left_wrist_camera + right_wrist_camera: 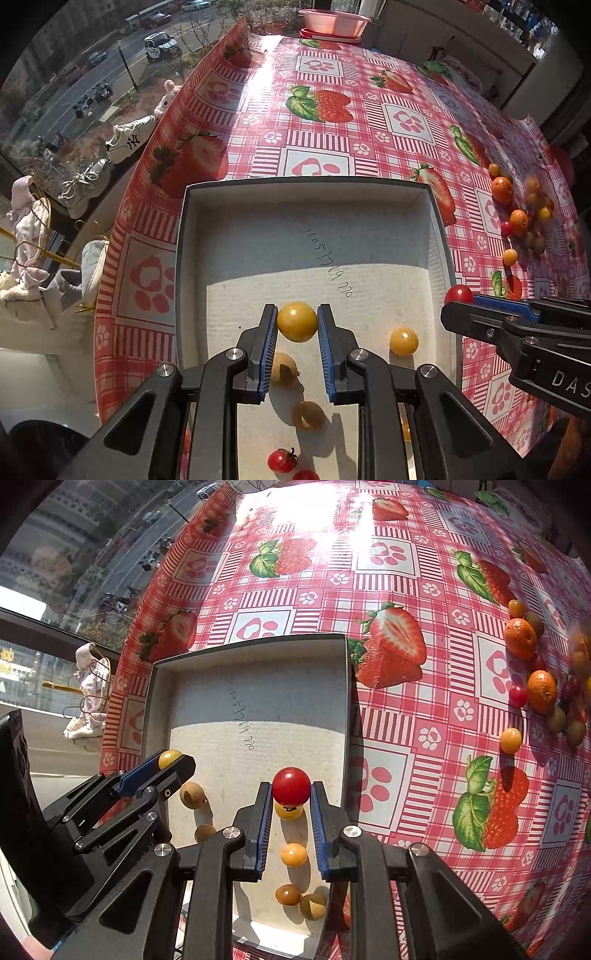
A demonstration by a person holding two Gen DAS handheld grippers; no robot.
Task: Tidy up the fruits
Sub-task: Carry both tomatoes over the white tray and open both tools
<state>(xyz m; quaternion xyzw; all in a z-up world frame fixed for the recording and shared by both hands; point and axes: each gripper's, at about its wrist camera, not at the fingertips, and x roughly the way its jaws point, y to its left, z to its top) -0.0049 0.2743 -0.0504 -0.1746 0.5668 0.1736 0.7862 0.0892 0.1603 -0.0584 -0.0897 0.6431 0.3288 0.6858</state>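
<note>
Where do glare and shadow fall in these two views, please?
Right wrist view: strong glare washes out the tablecloth at the top; the box has a shaded far half and a sunlit near half. Left wrist view: a glare streak on the cloth, the same shadow line in the box, and blurred fruit pile at right.

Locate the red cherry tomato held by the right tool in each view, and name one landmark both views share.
Left wrist view: the red cherry tomato sits at the right edge, at the tip of the right tool, just outside the tray's right wall.
Right wrist view: lower centre, pinched between the tool's blue pads, above the tray floor.
Shared landmark: the handwritten number on the floor of the tray.
</note>
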